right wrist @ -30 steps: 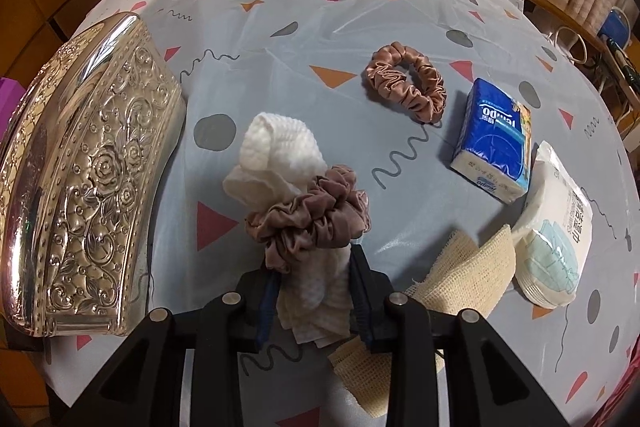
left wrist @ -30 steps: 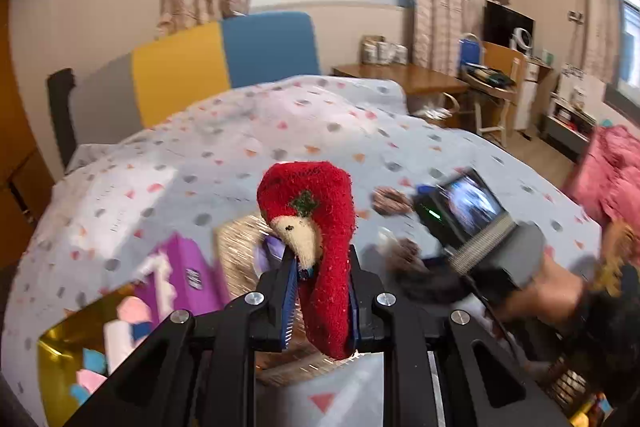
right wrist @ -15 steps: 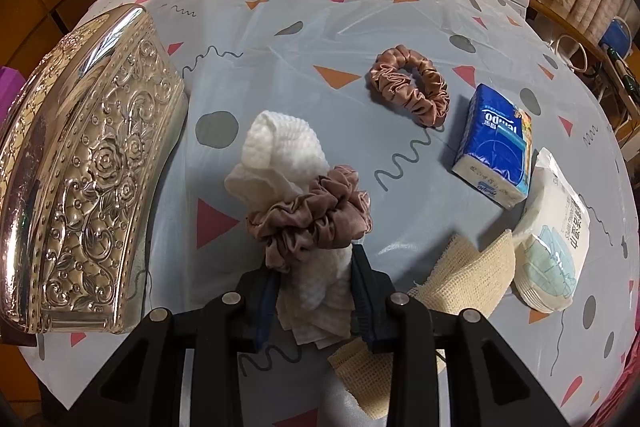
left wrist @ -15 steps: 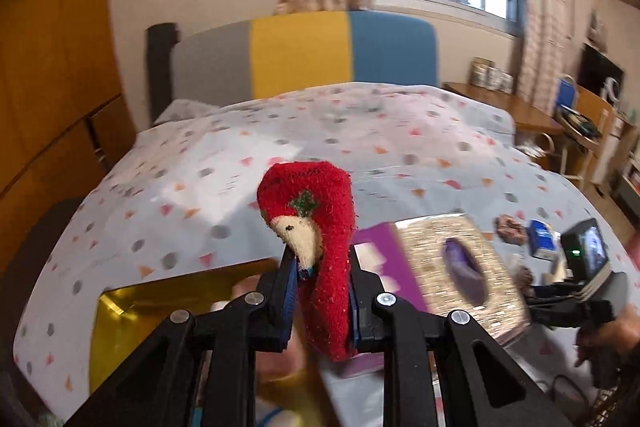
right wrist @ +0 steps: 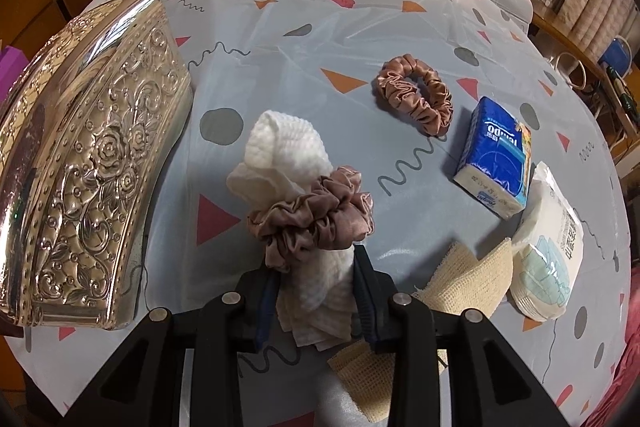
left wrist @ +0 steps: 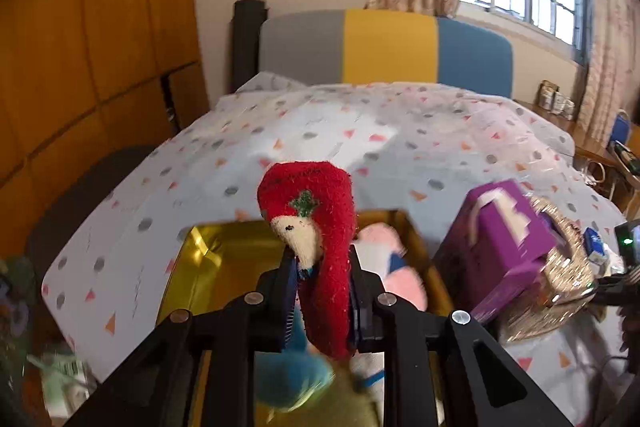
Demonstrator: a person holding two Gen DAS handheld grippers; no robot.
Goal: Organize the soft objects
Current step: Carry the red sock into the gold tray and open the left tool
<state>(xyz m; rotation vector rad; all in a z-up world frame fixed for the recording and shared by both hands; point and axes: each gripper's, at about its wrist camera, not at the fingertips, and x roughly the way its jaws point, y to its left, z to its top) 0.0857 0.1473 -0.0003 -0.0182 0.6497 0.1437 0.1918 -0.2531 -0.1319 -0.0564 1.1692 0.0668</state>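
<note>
The left hand-held gripper (left wrist: 322, 291) is clamped on a red sock (left wrist: 320, 227), held above a gold box (left wrist: 208, 267). The right hand-held gripper (right wrist: 316, 291) pinches a white cloth (right wrist: 288, 155) wrapped in a scrunchie (right wrist: 316, 215) over the bench (right wrist: 280, 27).

I see a bed covered by a pale patterned sheet (right wrist: 304, 39). Lying on it: an embossed silver box (right wrist: 92, 163), a pink scrunchie (right wrist: 416, 93), a blue tissue pack (right wrist: 496, 155), a pack of face masks (right wrist: 548, 247), beige gauze (right wrist: 464, 279), a gold tray (left wrist: 224, 267) and a purple box (left wrist: 504, 247).
</note>
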